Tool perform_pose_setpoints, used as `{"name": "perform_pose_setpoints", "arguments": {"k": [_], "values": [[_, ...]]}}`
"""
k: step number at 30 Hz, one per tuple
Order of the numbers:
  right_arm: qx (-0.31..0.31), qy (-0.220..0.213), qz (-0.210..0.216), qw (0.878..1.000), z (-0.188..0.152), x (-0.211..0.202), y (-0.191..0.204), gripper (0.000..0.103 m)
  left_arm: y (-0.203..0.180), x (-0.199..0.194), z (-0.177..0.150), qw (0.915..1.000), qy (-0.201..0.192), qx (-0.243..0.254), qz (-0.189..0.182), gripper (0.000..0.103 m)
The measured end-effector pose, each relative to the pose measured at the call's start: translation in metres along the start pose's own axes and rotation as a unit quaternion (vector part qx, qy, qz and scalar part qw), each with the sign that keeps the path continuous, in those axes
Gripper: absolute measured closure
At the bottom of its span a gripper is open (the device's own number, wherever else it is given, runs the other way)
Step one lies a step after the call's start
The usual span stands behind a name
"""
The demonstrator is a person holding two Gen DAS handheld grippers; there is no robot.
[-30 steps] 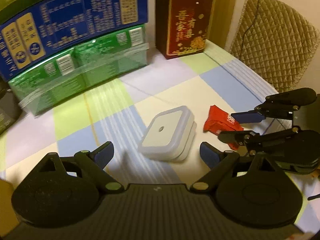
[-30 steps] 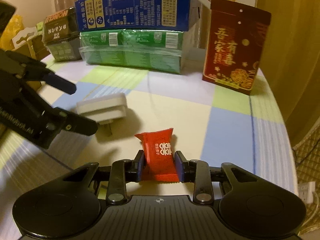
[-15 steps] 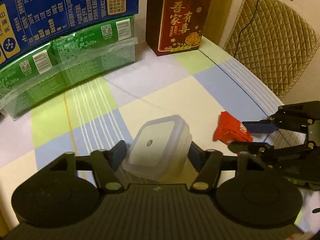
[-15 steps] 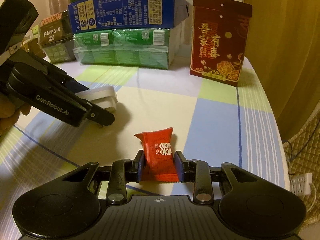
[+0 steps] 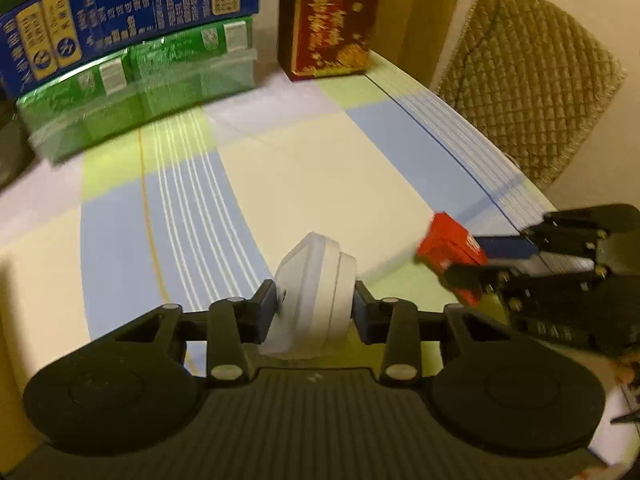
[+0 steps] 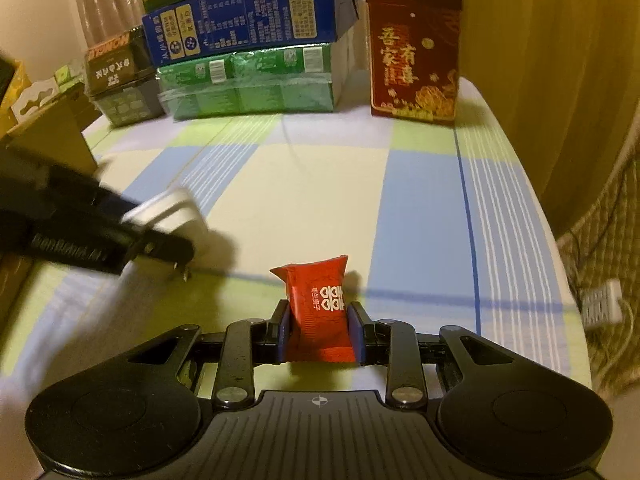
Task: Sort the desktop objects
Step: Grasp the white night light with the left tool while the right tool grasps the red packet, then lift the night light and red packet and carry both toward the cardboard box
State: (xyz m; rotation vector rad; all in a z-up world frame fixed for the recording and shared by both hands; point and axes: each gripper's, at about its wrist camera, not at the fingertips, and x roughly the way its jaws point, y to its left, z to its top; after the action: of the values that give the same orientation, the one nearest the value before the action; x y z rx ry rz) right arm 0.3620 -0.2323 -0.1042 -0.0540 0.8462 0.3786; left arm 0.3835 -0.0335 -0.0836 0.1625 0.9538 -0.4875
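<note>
Gripping both items: left gripper point(image 5: 315, 312) clenched on white plug-in light point(image 5: 316, 292), tilted, prongs down; right gripper point(image 6: 320, 330) clenched on red candy packet point(image 6: 320, 312). Both near front of red box point(image 6: 414, 50), probably ready for carry.

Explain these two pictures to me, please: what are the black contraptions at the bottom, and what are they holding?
Each is a hand-held gripper with a camera looking along its two fingers; a person carries one in each hand. The left camera shows the left gripper shut on a white plug-in adapter. The right camera shows the right gripper shut on a red candy packet. Below is a checked tablecloth. At the back stand a dark red box and stacked blue and green cartons.
</note>
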Motion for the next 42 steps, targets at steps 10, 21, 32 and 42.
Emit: {"name": "perform_pose_setpoints", "arguments": {"k": [10,21,32,42], "values": [[0.049,-0.005,-0.004,0.999,-0.051,-0.058,0.025,0.076,-0.031,-0.051,-0.08,0.9976,-0.034,-0.042,-0.043,0.055],[0.034,-0.013,-0.003,0.999,-0.068,-0.062,0.038,0.076,0.005,-0.041,-0.094,0.9853,-0.05,-0.128,-0.101,0.04],[0.061,-0.019,-0.006,0.998,-0.067,-0.06,0.029,0.076,0.014,-0.037,-0.094,0.9836,-0.048,-0.144,-0.098,0.027],[0.055,-0.019,-0.003,0.998,-0.068,-0.058,0.032,0.076,-0.002,-0.031,-0.097,0.9867,-0.028,-0.123,-0.103,0.031]]}}
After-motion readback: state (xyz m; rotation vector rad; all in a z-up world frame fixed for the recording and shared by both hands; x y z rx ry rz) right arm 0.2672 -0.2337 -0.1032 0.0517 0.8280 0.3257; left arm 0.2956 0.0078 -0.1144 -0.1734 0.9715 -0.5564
